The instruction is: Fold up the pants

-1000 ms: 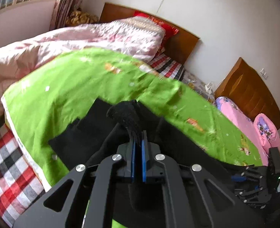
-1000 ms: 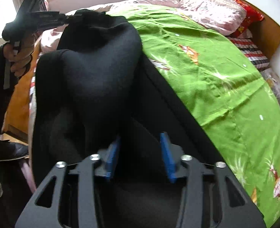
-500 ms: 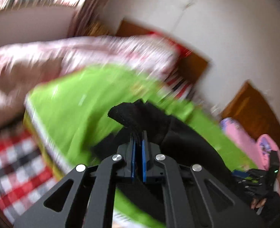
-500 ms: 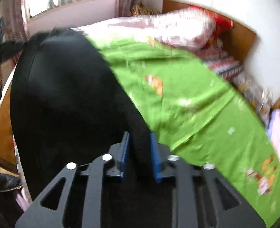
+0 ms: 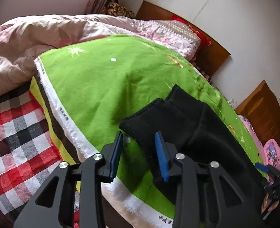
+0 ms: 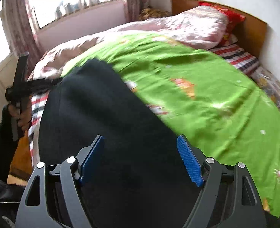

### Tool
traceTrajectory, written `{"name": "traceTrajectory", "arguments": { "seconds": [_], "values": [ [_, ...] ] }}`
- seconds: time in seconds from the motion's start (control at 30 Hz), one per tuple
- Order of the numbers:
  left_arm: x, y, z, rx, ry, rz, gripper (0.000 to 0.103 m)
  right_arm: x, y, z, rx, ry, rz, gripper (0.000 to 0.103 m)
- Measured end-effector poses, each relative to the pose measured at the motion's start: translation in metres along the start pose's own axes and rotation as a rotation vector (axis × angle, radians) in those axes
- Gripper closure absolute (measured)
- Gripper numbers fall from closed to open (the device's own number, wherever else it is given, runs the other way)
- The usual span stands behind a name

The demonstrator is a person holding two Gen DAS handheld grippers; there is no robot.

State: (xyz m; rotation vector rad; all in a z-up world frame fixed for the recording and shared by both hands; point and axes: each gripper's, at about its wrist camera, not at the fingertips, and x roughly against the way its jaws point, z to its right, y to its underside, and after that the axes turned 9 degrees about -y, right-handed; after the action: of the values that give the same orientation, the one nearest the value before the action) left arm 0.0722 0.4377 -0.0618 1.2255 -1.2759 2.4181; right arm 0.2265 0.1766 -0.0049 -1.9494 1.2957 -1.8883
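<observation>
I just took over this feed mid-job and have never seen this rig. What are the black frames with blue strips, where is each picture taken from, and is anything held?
No robot arm here: a person carries a two-finger gripper in each hand, each with a fisheye camera looking along its fingers. The black frames are the grippers; the blue strips are finger pads.

Left wrist view: the left gripper is open over the cuff end of the black pants, which lie on a green sheet on the bed.

Right wrist view: the right gripper is open over the pants' wide end. Neither holds anything. A pink quilt lies beyond.
</observation>
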Motion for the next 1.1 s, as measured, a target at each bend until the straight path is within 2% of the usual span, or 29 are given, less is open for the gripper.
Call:
{"name": "traceTrajectory", "arguments": {
  "seconds": [0.07, 0.13, 0.17, 0.2, 0.23, 0.27, 0.4, 0.53, 0.63, 0.67, 0.7, 0.77, 0.9, 1.0, 1.07, 1.1],
  "values": [
    [0.005, -0.002, 0.001, -0.01, -0.003, 0.012, 0.051, -0.009, -0.006, -0.017, 0.049, 0.007, -0.001, 0.026],
    [0.006, -0.003, 0.001, -0.007, 0.024, -0.004, 0.051, -0.015, -0.019, -0.028, 0.097, 0.015, 0.011, 0.026],
    [0.005, -0.003, 0.001, -0.001, 0.036, -0.014, 0.052, -0.018, -0.027, -0.033, 0.11, 0.014, 0.023, 0.03],
    [0.004, -0.003, 0.002, 0.007, 0.043, -0.02, 0.055, -0.022, -0.041, -0.039, 0.122, 0.005, 0.039, 0.035],
    [0.004, -0.001, 0.004, 0.011, 0.048, -0.017, 0.071, -0.028, -0.055, -0.043, 0.135, -0.007, 0.045, 0.037],
    [0.003, 0.0, 0.006, 0.012, 0.052, -0.018, 0.081, -0.033, -0.064, -0.044, 0.139, -0.016, 0.044, 0.039],
    [0.003, 0.004, 0.011, 0.015, 0.051, -0.009, 0.084, -0.074, -0.111, -0.05, 0.137, -0.077, 0.011, 0.05],
    [-0.003, 0.003, 0.009, 0.019, 0.063, -0.023, 0.091, -0.116, -0.139, -0.061, 0.185, -0.098, -0.048, 0.054],
    [-0.005, 0.002, 0.008, 0.007, 0.071, -0.025, 0.092, -0.135, -0.146, -0.068, 0.236, -0.075, -0.086, 0.056],
    [-0.006, 0.002, 0.008, 0.004, 0.074, -0.025, 0.093, -0.135, -0.146, -0.069, 0.242, -0.09, -0.09, 0.062],
    [-0.006, 0.003, 0.008, 0.0, 0.077, -0.022, 0.093, -0.135, -0.145, -0.07, 0.247, -0.099, -0.085, 0.078],
    [-0.004, 0.004, 0.009, -0.007, 0.077, -0.014, 0.095, -0.13, -0.14, -0.075, 0.278, -0.048, -0.06, 0.095],
    [0.008, 0.002, 0.016, -0.025, 0.068, 0.032, 0.096, -0.109, -0.135, -0.077, 0.275, -0.023, 0.016, 0.097],
    [0.019, -0.007, 0.023, -0.037, 0.063, 0.069, 0.097, -0.098, -0.145, -0.077, 0.253, -0.021, 0.071, 0.097],
    [0.01, -0.012, 0.027, -0.033, 0.036, 0.039, 0.096, -0.106, -0.152, -0.074, 0.239, -0.005, 0.041, 0.097],
    [0.004, -0.012, 0.027, -0.028, 0.022, 0.019, 0.096, -0.119, -0.154, -0.07, 0.235, 0.005, -0.007, 0.097]
  ]
}}
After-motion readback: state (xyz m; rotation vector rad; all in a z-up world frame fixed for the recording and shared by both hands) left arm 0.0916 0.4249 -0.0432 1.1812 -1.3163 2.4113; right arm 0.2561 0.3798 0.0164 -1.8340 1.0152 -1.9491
